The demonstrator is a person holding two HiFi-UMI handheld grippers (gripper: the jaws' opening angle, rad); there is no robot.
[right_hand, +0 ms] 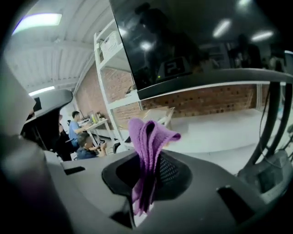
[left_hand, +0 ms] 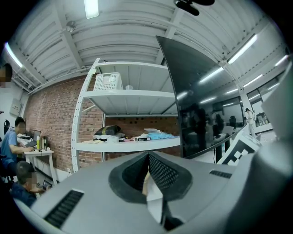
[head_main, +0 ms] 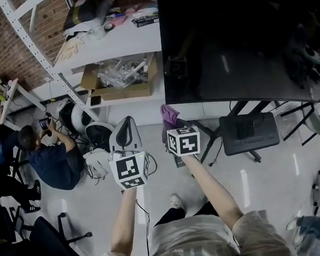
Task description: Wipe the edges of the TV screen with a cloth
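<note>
A large dark TV screen [head_main: 241, 41] on a wheeled stand fills the upper right of the head view; its lower left corner is just above my right gripper [head_main: 171, 118]. That gripper is shut on a folded purple cloth [right_hand: 149, 141], which sticks up out of the jaws [head_main: 169, 114] a little below the screen's bottom edge [right_hand: 206, 80]. My left gripper [head_main: 126, 127] hangs to the left of the screen, jaws shut with nothing between them [left_hand: 149, 171]. The screen's left edge [left_hand: 171, 91] rises to the right of it.
A white shelf rack [head_main: 109, 46] with a cardboard box [head_main: 120, 78] and loose items stands left of the TV. The TV stand's base and legs [head_main: 248, 131] spread under the screen. People sit at the left near chairs [head_main: 46, 155].
</note>
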